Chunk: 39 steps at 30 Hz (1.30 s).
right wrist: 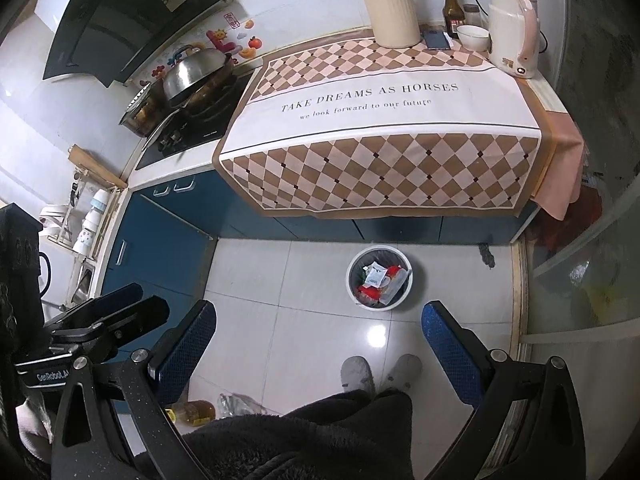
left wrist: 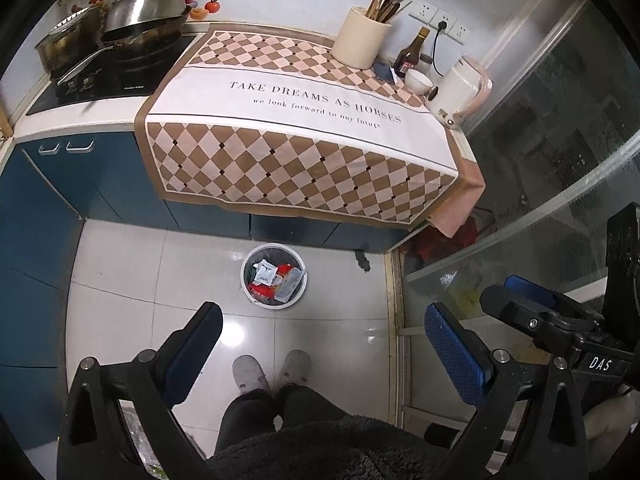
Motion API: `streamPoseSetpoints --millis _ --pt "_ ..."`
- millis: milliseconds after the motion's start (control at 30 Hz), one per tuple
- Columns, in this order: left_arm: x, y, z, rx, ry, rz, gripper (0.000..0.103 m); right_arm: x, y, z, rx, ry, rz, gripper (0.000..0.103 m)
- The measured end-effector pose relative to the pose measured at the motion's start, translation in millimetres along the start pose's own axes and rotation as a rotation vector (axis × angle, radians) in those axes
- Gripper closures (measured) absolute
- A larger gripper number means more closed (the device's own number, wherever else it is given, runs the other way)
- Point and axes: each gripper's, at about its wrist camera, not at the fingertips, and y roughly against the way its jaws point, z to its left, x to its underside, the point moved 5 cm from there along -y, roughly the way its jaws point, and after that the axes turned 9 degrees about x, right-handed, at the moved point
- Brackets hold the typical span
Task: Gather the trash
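Observation:
A round white trash bin (left wrist: 245, 280) (right wrist: 352, 284) stands on the tiled floor in front of the blue cabinets. It holds several wrappers (left wrist: 276, 276) (right wrist: 380, 280), white and red. My left gripper (left wrist: 324, 332) is open and empty, held high above the floor, nearer me than the bin. My right gripper (right wrist: 320, 328) is also open and empty, at a similar height, left of the bin in its view. The right gripper also shows at the right edge of the left wrist view (left wrist: 532, 304).
A checkered cloth (left wrist: 296, 120) (right wrist: 380, 128) covers the counter, with a utensil holder (left wrist: 360, 38), sauce bottle (left wrist: 412, 52), bowl (left wrist: 418, 80) and kettle (left wrist: 460, 92). A stove with pans (left wrist: 136, 28) is left. A glass door (left wrist: 560, 160) is right. My slippered feet (left wrist: 272, 368) stand below.

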Motion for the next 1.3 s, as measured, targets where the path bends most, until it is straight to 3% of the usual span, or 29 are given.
streamPoseSetpoints --millis 1300 --pt "4.1 0.7 10.4 0.072 0.045 0.02 0.0 13.4 -10.3 1.9 -0.039 0.013 0.054 0.0"
